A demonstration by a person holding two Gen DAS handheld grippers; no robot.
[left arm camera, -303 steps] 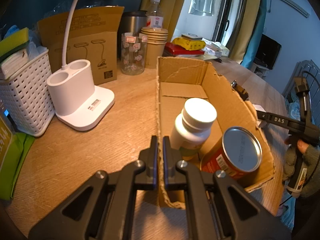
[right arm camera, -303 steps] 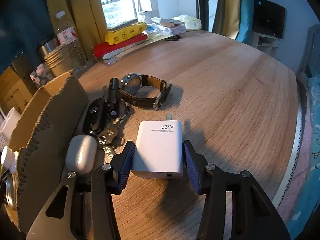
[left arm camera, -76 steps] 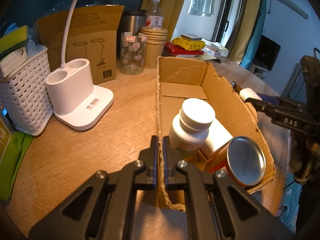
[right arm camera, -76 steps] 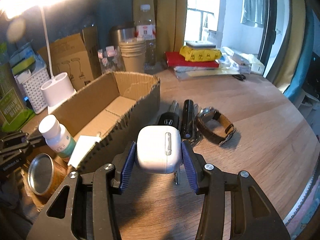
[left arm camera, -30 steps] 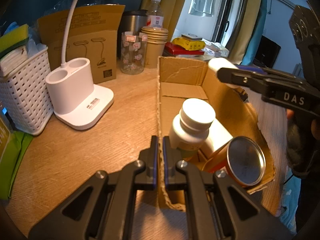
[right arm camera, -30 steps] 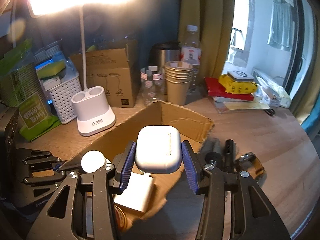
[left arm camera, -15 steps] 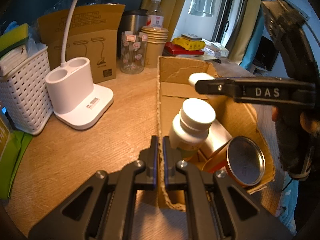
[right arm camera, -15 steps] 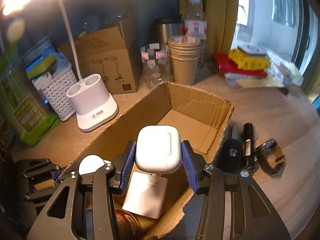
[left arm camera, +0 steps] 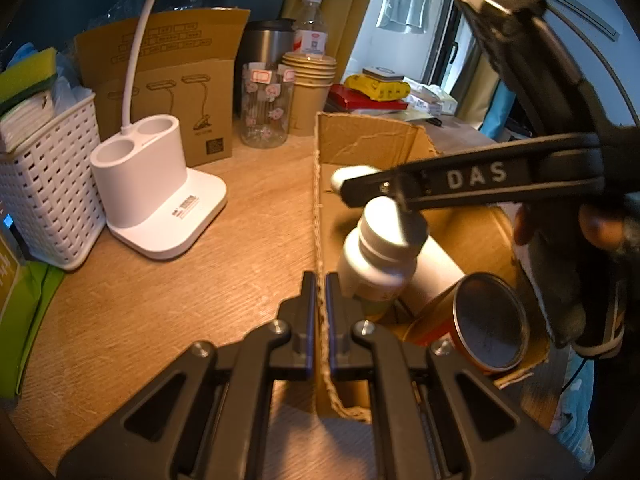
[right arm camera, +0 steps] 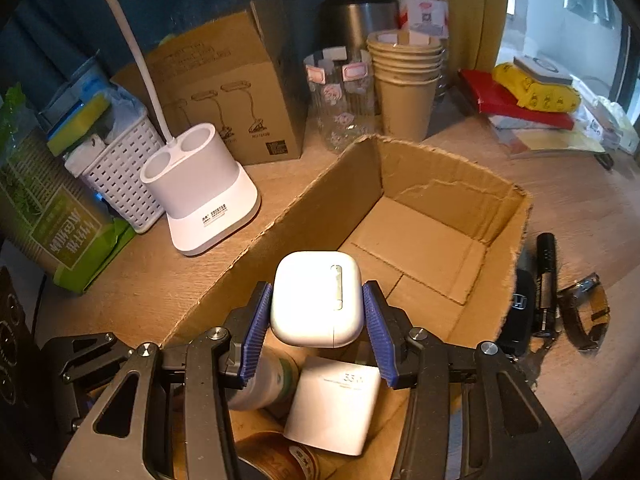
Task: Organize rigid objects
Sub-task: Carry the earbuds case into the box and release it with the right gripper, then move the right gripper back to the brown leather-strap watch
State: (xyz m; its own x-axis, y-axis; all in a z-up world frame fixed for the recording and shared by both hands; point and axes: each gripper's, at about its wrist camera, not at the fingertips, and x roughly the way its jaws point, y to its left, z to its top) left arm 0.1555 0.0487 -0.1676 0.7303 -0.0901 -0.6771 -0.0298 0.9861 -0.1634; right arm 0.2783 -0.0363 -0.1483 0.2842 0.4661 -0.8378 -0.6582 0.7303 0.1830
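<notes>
Three things sit in the cardboard box [right arm camera: 448, 184] already; our right tongs [right arm camera: 318, 322] grip the earbuds case [right arm camera: 316, 298] above it (left tongs [left arm camera: 319, 312] clamp the wall). Flashlight [right arm camera: 546, 276], key fob, watch wait on the tabletop.

Our left gripper [left arm camera: 319, 312] points steeply downward with its fingers [left arm camera: 308, 300] pinched together on a thin cardboard wall. Our right gripper [right arm camera: 318, 312] tilts steeply down, its blue-padded fingers [right arm camera: 256, 328] clamping a white case between them. A gloved hand [left arm camera: 568, 264] grips the right gripper's handle, fingertips bare.
</notes>
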